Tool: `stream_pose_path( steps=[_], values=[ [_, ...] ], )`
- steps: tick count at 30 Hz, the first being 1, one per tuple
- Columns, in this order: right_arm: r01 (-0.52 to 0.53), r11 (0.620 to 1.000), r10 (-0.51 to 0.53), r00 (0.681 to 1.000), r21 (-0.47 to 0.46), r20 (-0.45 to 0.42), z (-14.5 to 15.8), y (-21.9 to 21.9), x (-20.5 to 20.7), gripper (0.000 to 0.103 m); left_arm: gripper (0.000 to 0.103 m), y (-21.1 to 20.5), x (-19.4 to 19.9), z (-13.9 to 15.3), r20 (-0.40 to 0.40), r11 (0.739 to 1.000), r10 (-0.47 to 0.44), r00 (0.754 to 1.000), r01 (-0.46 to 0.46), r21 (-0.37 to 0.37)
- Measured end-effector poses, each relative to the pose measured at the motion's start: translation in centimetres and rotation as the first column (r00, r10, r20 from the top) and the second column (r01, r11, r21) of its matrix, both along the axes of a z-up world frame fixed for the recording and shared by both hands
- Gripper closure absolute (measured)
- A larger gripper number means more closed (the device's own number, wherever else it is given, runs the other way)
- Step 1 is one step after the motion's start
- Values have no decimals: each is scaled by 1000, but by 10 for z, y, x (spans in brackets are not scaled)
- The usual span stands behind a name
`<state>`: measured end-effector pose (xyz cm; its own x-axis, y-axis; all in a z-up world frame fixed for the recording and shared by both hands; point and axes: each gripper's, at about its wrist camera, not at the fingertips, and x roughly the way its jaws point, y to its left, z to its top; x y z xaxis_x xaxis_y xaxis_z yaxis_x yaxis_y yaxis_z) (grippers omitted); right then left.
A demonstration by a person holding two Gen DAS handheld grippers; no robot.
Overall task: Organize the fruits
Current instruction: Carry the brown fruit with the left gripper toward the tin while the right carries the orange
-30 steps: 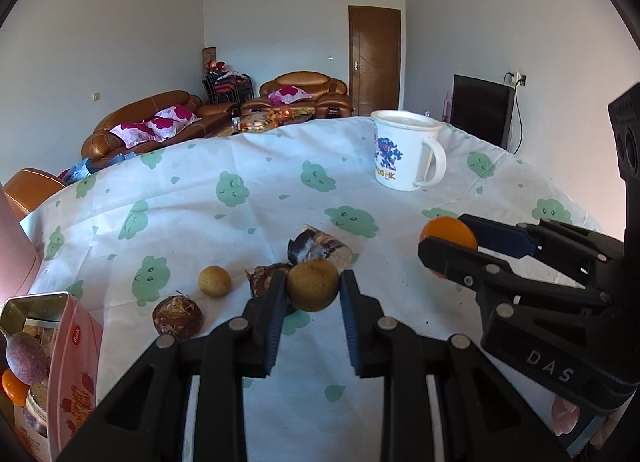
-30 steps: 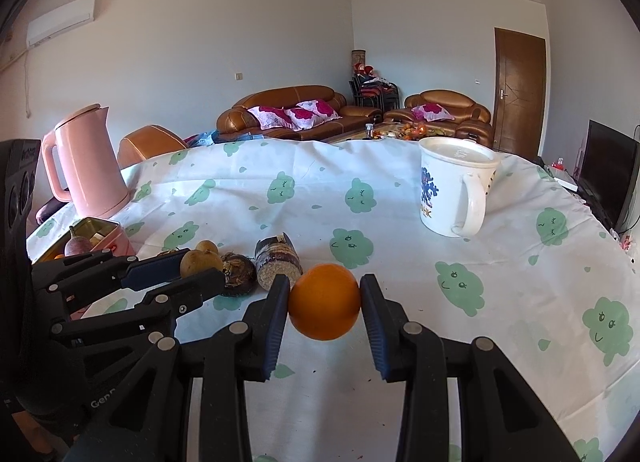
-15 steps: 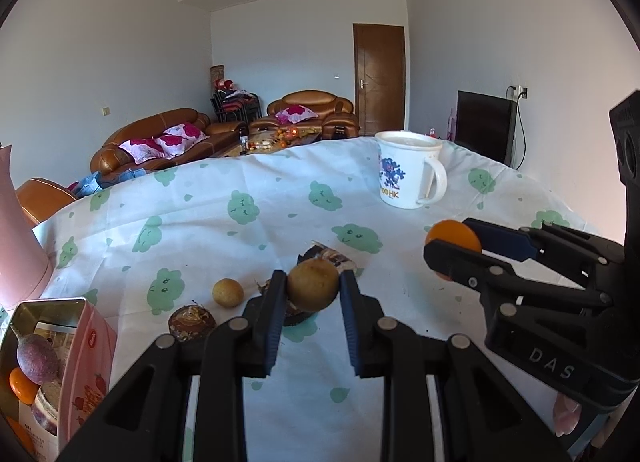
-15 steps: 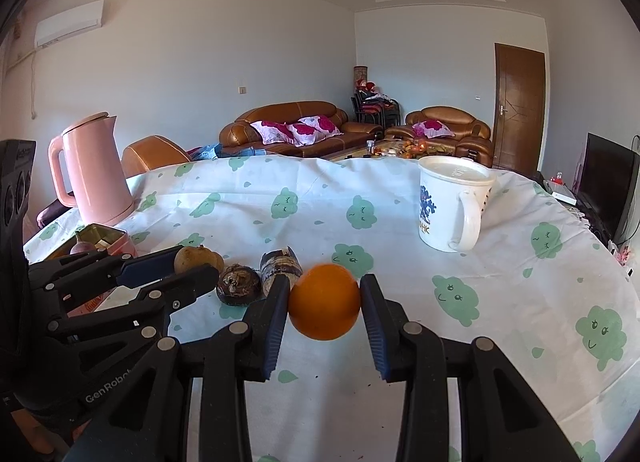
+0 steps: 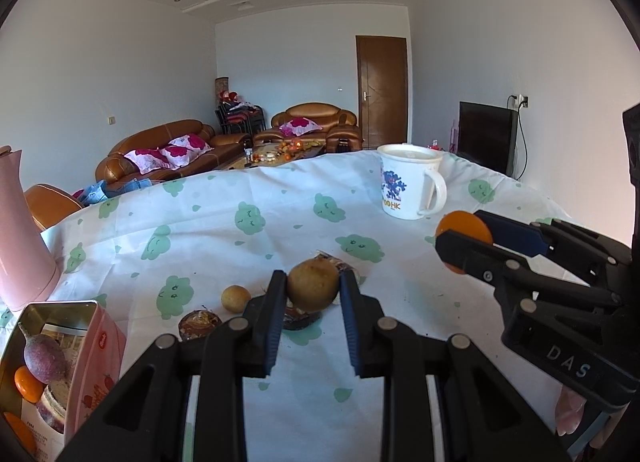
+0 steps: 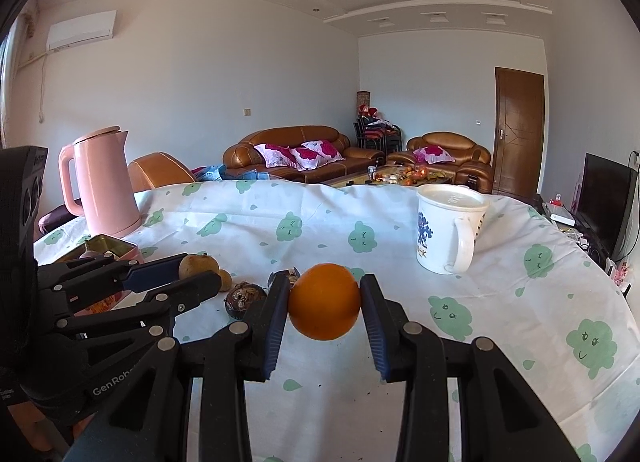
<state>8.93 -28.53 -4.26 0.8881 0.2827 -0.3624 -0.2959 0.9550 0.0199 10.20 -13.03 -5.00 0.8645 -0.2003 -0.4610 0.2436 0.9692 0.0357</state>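
Note:
My left gripper (image 5: 313,287) is shut on a round brown fruit (image 5: 313,284), held just above the tablecloth. My right gripper (image 6: 324,299) is shut on an orange (image 6: 324,304), also lifted off the table. In the left wrist view the right gripper (image 5: 460,231) shows at the right with the orange (image 5: 460,224). In the right wrist view the left gripper (image 6: 197,271) shows at the left with the brown fruit (image 6: 196,265). A small yellow-brown fruit (image 5: 235,299) and a dark shrivelled fruit (image 5: 199,321) lie on the cloth ahead. An open pink tin (image 5: 96,338) at the left holds a purple fruit (image 5: 44,358) and oranges.
A white mug (image 6: 444,234) stands at the far right of the table (image 6: 520,294). A pink kettle (image 6: 104,182) stands at the far left behind the tin (image 6: 116,248). A wrapped dark item (image 5: 344,264) lies behind the brown fruit. Sofas, a door and a television are beyond.
Both grippers have tipped upward a little, so the table sits lower in both views. The tin and kettle show more in the left wrist view. Both grips are unchanged.

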Motion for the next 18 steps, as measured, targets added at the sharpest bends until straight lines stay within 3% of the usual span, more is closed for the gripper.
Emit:
stream_pose_path(
  steps=[18],
  values=[
    [-22,1000,23,997,-13,68,4,4,-13,65,75,3,-12,4,48,1000,17,999,-17,3]
  ],
)
